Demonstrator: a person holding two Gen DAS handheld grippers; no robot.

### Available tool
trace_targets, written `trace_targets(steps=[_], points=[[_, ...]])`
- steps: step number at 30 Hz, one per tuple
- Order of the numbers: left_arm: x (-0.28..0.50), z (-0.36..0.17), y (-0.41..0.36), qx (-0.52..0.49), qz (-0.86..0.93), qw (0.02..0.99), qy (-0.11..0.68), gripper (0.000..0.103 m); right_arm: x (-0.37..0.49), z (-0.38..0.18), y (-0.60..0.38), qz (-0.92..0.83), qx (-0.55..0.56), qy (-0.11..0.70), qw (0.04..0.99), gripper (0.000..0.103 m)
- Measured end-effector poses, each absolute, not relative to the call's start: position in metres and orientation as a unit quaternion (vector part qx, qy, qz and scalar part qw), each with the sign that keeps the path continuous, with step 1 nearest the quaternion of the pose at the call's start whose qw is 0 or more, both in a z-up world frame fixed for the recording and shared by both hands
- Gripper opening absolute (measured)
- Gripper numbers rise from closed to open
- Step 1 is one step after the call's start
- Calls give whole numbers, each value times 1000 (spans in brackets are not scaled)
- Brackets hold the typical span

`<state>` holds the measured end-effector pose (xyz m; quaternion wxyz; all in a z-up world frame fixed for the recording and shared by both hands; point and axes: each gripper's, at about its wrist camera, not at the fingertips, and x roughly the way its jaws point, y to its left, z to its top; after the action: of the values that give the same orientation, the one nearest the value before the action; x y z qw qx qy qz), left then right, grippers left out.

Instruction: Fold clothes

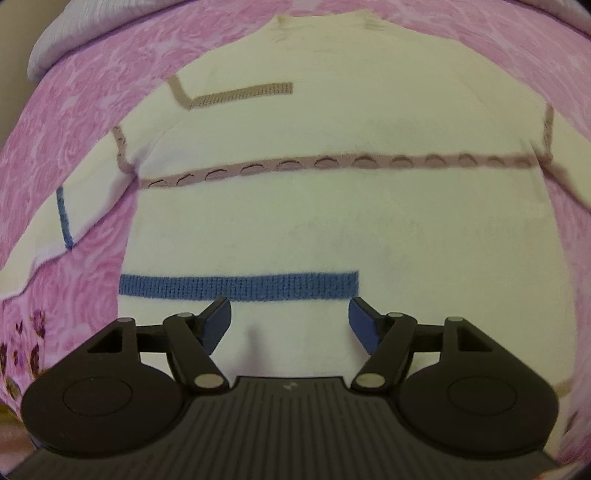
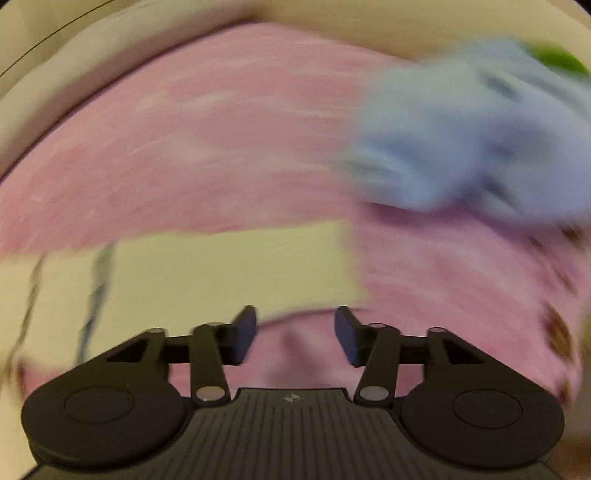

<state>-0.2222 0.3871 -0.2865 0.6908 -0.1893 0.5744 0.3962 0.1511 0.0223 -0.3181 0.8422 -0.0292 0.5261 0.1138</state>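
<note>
A cream knit sweater (image 1: pixel 332 221) with a blue stripe (image 1: pixel 240 286) and taupe stripes lies spread flat on a pink bedspread (image 1: pixel 85 122). My left gripper (image 1: pixel 290 317) hovers over its lower body, open, nothing between the blue pads. In the blurred right wrist view a cream part of the sweater (image 2: pixel 207 273) lies flat on the pink bedspread (image 2: pixel 184 147), just beyond my right gripper (image 2: pixel 295 328). That gripper is open over pink cover with nothing between its fingers.
A crumpled light blue garment (image 2: pixel 469 147) lies on the bedspread at the right, with something green (image 2: pixel 557 61) behind it. A pale lilac cloth (image 1: pixel 85 29) sits at the far left corner. Dark flower prints (image 1: pixel 26 343) mark the cover's near side.
</note>
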Motion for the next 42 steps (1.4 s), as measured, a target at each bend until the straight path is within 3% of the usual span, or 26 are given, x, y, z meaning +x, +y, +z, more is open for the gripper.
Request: trace_targets(steps=[5, 12, 18, 22, 28, 32, 42], points=[[-264, -290, 378, -187, 392, 687, 583, 68, 130, -343, 56, 94, -105, 580, 802, 50], [-327, -291, 379, -167, 393, 717, 551, 66, -13, -285, 108, 312, -84, 515, 794, 49], [-352, -320, 373, -111, 350, 739, 565, 66, -123, -306, 178, 404, -178, 482, 757, 41], [-391, -318, 357, -164, 339, 724, 578, 66, -173, -322, 143, 358, -217, 502, 757, 44], [-431, -278, 320, -229, 330, 683, 611, 60, -197, -296, 96, 277, -221, 625, 696, 48], [-427, -211, 310, -223, 347, 712, 569, 64, -195, -236, 92, 298, -199, 604, 711, 66], [-400, -95, 267, -180, 405, 761, 474, 73, -189, -126, 95, 377, -148, 520, 752, 89]])
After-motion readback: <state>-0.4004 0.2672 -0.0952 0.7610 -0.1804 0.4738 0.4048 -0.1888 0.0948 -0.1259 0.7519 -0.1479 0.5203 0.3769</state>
